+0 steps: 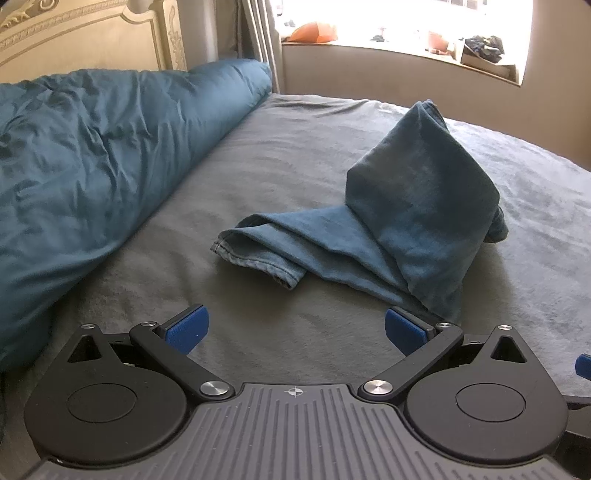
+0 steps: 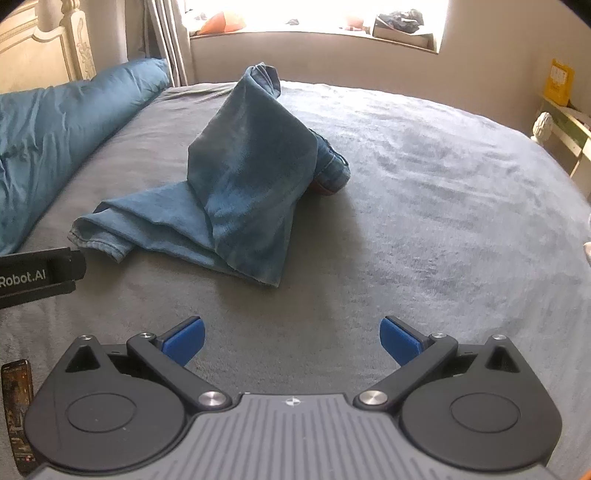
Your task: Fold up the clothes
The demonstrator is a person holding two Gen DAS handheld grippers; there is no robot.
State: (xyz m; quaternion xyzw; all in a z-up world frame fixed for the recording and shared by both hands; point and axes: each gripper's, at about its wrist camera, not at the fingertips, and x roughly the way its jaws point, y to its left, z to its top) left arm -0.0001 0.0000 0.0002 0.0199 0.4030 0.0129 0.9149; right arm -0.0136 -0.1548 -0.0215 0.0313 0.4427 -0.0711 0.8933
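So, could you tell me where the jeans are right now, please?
The jeans lie crumpled mid-bed on the grey blanket, right of the teal duvet, ahead of both open tongs.

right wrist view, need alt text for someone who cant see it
A pair of blue jeans lies crumpled in a peaked heap on a bed's grey blanket, ahead of the open, empty right gripper. A teal duvet is bunched along the left edge, and a bright window sill runs behind the bed.

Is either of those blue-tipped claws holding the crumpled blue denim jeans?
No: the crumpled blue denim jeans lie on the grey bedcover, and both the right gripper and left gripper gape empty.
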